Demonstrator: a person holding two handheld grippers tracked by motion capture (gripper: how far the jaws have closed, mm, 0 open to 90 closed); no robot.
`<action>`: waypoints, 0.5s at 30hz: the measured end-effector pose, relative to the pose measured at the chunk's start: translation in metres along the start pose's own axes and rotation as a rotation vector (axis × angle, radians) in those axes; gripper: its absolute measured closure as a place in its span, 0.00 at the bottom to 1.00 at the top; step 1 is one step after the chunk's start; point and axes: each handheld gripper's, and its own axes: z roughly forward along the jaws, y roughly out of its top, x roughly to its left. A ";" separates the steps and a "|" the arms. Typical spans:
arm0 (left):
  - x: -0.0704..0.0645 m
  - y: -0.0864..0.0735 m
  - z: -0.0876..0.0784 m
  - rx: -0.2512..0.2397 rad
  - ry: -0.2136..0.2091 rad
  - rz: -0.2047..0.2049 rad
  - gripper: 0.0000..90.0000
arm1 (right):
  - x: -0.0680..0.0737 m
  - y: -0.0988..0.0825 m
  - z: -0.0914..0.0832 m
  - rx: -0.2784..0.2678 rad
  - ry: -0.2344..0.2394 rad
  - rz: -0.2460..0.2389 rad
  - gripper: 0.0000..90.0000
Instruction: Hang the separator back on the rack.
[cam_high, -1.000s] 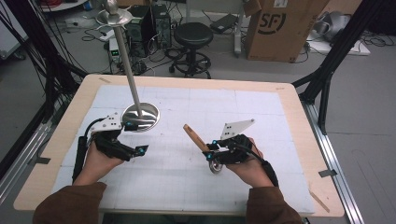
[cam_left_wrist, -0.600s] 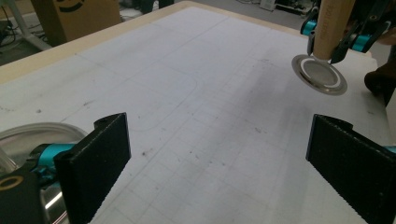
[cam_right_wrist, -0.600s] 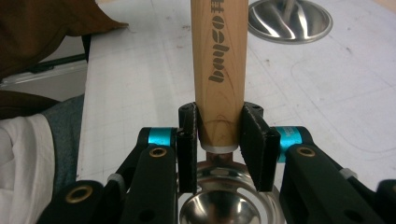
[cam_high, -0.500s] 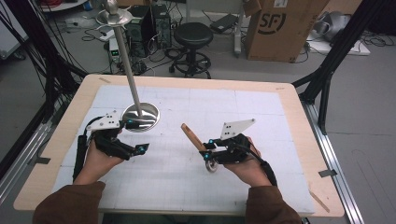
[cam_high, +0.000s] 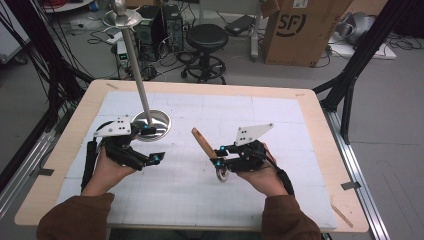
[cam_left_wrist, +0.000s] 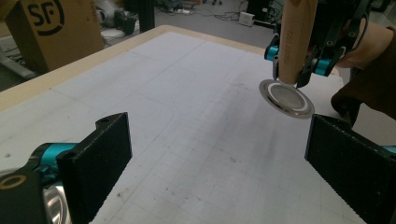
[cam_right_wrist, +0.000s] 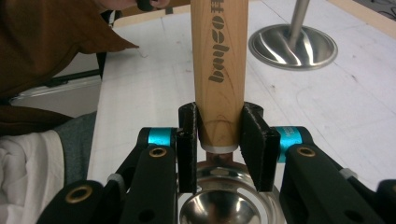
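Observation:
A ladle (cam_high: 204, 143) with a wooden handle and a small metal bowl is clamped in my right gripper (cam_high: 219, 156), right of the table's middle. The jaws are shut on the handle (cam_right_wrist: 219, 70) just above the bowl, and the handle slants up and away to the left. My left gripper (cam_high: 159, 145) stands open and holds nothing, beside the round base of a steel stand (cam_high: 150, 125). In the left gripper view its jaws (cam_left_wrist: 219, 158) are wide apart over the bare mat, with the ladle (cam_left_wrist: 294, 37) beyond them. The stand's base (cam_right_wrist: 293, 46) lies past the handle.
A white gridded mat covers the wooden table (cam_high: 320, 130). The stand's pole (cam_high: 137, 70) rises tall to a dish at its top. Behind the table stand a black stool (cam_high: 206, 37) and a cardboard box (cam_high: 300, 30). Black frame struts flank both sides.
My left gripper has risen a little beside the stand's base. The ladle's handle end has drifted slightly up and left. The right grip is unchanged.

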 end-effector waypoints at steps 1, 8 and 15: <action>-0.001 0.002 0.000 -0.002 -0.005 0.003 0.09 | 0.001 0.001 0.001 0.004 0.005 0.006 0.76; -0.008 0.015 0.010 -0.026 -0.041 0.014 0.09 | 0.003 0.009 0.008 -0.013 0.025 -0.011 0.76; -0.014 0.027 0.021 -0.037 -0.069 0.039 0.09 | 0.004 0.013 0.013 -0.036 0.050 -0.026 0.76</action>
